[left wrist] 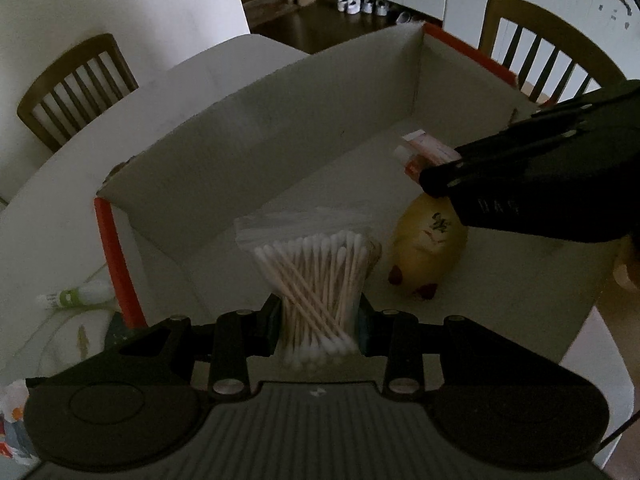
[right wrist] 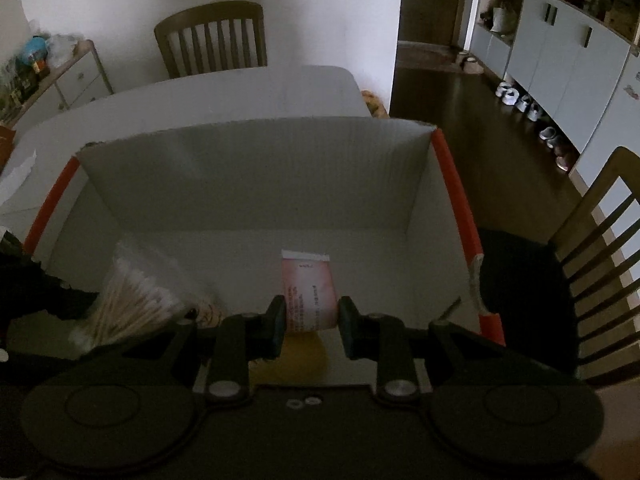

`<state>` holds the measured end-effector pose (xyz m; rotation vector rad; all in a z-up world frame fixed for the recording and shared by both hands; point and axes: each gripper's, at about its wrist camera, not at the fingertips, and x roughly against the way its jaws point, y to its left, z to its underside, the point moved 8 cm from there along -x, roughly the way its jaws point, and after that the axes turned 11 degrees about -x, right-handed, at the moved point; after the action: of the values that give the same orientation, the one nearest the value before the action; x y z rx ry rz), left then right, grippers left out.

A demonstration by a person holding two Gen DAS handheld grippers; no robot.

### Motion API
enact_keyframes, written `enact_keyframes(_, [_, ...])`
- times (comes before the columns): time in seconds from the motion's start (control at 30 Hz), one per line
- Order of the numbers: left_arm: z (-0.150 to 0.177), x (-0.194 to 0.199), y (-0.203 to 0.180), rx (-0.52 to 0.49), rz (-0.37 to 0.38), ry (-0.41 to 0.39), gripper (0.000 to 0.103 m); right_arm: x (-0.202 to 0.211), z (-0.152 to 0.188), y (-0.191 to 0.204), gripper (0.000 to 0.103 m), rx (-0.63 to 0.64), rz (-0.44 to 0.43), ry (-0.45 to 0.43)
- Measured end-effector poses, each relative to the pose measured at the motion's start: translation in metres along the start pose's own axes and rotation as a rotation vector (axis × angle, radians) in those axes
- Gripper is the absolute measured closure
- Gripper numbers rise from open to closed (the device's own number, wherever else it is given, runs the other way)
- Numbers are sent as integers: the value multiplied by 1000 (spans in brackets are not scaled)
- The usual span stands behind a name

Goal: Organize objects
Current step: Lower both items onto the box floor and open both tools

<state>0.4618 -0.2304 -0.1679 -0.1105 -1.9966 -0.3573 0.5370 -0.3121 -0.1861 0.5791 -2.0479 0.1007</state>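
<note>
Both tools are over the box (right wrist: 256, 176) now. The left gripper (left wrist: 319, 322) is clamped on the swab bag (left wrist: 316, 280), fingers pinching the bundle at its waist. The swabs' long axis runs straight away from the tool, toward twelve o'clock, with the loose plastic trailing ahead onto the box floor.

At two o'clock from the left tool, the right gripper (left wrist: 440, 178) carries the pink tube (right wrist: 308, 292). In its own view the tube sits between the fingers, its crimped end pointing to twelve. The left pad touches it; at the right pad I can't tell if there's contact, so the jaws are either closed on it or only just easing off.

The yellow item (left wrist: 430, 250) lies on the floor between the two tools, right under the tube.

So the key line: swabs at nine o'clock of the tube, well clear of it. My read is each can be set down without crossing paths.

Outside the box, a green tube (left wrist: 76, 295) waits on the table (left wrist: 52, 216), nearer the left hand.
</note>
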Motion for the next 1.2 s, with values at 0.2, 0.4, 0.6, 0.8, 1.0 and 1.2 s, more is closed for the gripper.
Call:
enact_keyframes(0.2, [0,-8,1,14,24,38,68,1,-1,-1,76,10,-1,8])
enact_keyframes(0.4, [2,-10,4,-1,16,40,55,1,-2,-2,75,7,-1,11])
enact_keyframes(0.6, [-1,-2,5,18,37,-5,37,3,-2,-1,72,9,-11,16])
enact_keyframes(0.8, [0,11,9,62,54,-56,37,15,-1,-4,60,2,-18,-6])
enact_keyframes(1.0, [3,34,10,65,41,-119,37,39,1,-5,55,-11,-40,-38])
enact_keyframes(1.2, [3,62,22,97,51,-209,37,68,3,3,50,-20,-68,-79])
